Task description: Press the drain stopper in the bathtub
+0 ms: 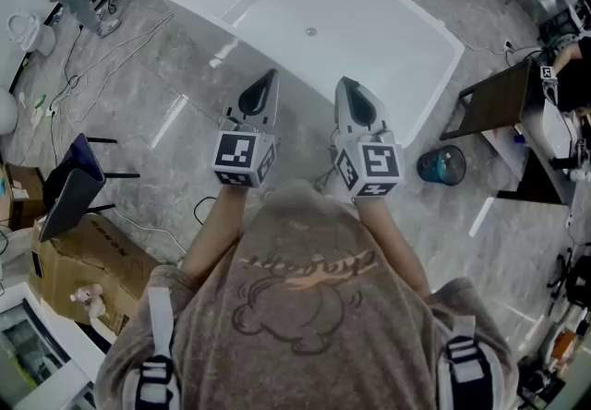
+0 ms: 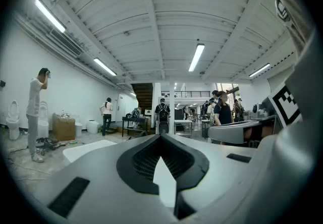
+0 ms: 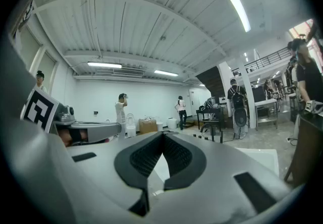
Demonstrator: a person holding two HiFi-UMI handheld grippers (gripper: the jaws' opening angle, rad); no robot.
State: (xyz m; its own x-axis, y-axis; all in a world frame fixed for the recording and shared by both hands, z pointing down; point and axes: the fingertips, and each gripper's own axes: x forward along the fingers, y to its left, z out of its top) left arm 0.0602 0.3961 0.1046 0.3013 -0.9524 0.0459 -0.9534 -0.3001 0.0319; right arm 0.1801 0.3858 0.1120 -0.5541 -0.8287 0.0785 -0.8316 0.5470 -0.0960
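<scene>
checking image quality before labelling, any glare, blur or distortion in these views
Head view: sharp, with bright glare streaks on the glossy floor beside the bathtub. Left gripper view and right gripper view: strong fisheye bending of the ceiling beams, dark vignetted corners, and the near jaws look slightly soft.

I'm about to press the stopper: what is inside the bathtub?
Inside the bathtub only the small round drain stopper shows, on its white floor. The left gripper and right gripper, both shut, cover part of the near wall.
</scene>
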